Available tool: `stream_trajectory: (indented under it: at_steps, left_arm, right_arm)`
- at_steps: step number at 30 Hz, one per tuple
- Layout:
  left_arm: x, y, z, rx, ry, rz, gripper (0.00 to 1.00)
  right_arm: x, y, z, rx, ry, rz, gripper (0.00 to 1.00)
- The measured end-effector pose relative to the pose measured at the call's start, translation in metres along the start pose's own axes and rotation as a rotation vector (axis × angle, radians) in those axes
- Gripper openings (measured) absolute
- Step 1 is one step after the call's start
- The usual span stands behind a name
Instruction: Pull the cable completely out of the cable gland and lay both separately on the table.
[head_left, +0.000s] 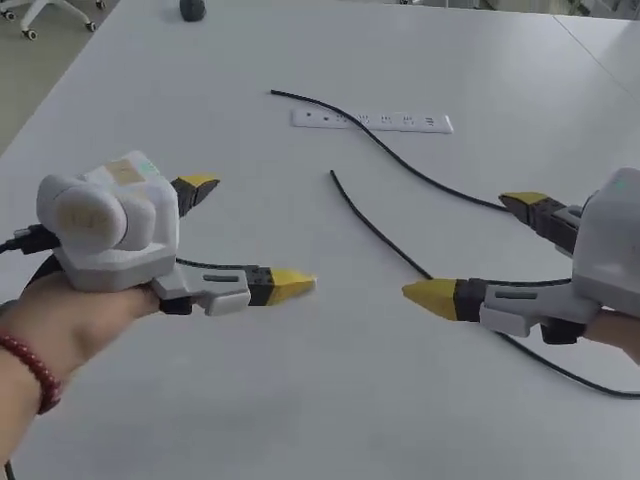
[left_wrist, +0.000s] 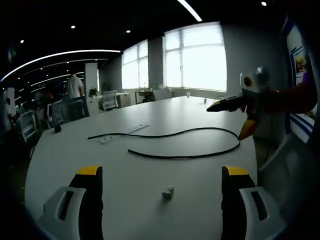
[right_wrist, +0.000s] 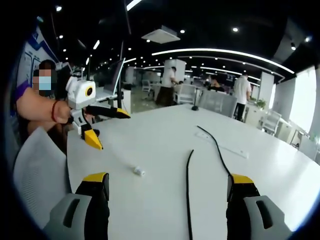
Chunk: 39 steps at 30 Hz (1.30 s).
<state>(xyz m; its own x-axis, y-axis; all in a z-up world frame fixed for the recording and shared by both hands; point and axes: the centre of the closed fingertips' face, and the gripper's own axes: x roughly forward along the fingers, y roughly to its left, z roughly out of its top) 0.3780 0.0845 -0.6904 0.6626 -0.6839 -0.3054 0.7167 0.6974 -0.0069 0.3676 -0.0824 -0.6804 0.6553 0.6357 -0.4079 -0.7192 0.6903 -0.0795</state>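
Lying apart on table (head_left: 330, 400), cable (head_left: 380, 232), cable gland (left_wrist: 167, 191)

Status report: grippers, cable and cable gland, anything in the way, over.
Left gripper open, empty; right gripper open, empty. Cable lies loose on the table, cable gland lying apart from it. Nothing in the way.

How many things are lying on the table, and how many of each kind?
Black cable: 1, bent into a loop
Small white cable gland: 1
White power strip: 1
Small dark thing at the far edge, too blurred to name: 1
Total: 4
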Motion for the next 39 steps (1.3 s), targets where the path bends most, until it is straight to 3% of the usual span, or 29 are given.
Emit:
stream_trajectory:
  at_steps: [8, 15, 20, 25, 32, 39]
  left_arm:
    - [-0.032, -0.003, -0.001, -0.03, -0.015, 0.047, 0.99]
    - [-0.059, -0.004, -0.019, -0.045, 0.024, 0.102, 0.99]
    - [-0.071, -0.005, -0.03, -0.059, 0.057, 0.128, 0.99]
    - [-0.079, -0.009, -0.033, -0.049, 0.071, 0.138, 0.99]
    - [-0.09, -0.01, -0.033, -0.066, 0.074, 0.161, 0.99]
    - [-0.094, -0.015, -0.035, -0.064, 0.079, 0.162, 0.99]
  right_arm:
    - [-0.011, 0.001, -0.005, 0.008, 0.001, -0.012, 0.99]
    - [-0.022, 0.002, -0.022, 0.032, 0.023, -0.034, 0.99]
    - [-0.028, 0.005, -0.041, 0.051, 0.057, -0.047, 0.99]
    - [-0.038, 0.002, -0.055, 0.068, 0.073, -0.065, 0.99]
    - [-0.054, 0.002, -0.058, 0.092, 0.064, -0.083, 0.99]
    - [-0.06, 0.006, -0.058, 0.103, 0.054, -0.077, 0.99]
